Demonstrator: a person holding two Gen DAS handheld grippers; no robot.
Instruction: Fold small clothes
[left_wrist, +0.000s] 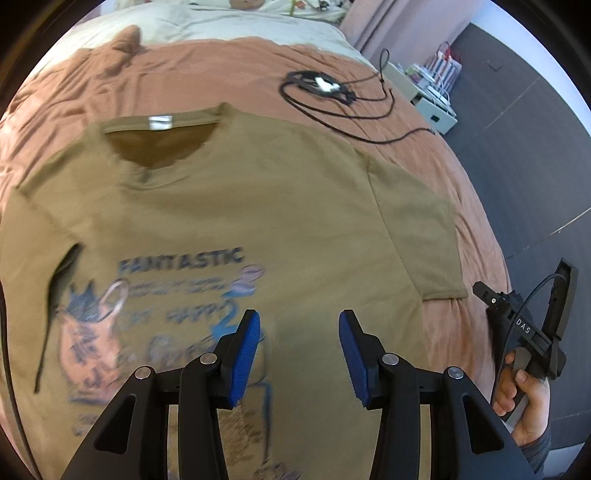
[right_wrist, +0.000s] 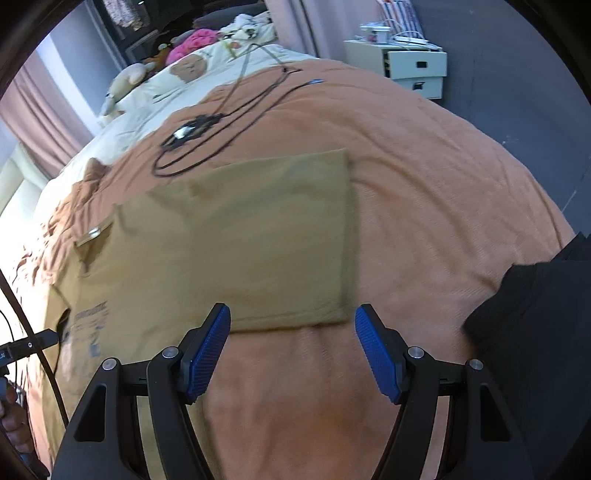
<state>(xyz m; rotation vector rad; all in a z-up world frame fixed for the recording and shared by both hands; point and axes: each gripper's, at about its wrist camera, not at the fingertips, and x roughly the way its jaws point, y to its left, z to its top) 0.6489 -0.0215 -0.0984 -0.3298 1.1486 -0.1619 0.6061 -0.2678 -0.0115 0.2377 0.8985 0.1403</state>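
A tan T-shirt (left_wrist: 258, 192) with a blue "FANTASTIC" print lies flat, front up, on an orange bedspread (left_wrist: 184, 74), collar at the far end. My left gripper (left_wrist: 299, 350) is open and empty, hovering over the shirt's printed chest. My right gripper (right_wrist: 291, 347) is open and empty, just short of the hem of the shirt's right sleeve (right_wrist: 280, 236). The right gripper also shows in the left wrist view (left_wrist: 517, 325), held by a hand beside the sleeve (left_wrist: 417, 229).
A black cable coil with a white piece (left_wrist: 325, 86) lies on the bedspread beyond the shirt, also in the right wrist view (right_wrist: 192, 133). A black garment (right_wrist: 535, 314) lies at the right. A white drawer unit (right_wrist: 413, 66) stands beside the bed. Pillows and soft toys (right_wrist: 192, 48) lie at the head.
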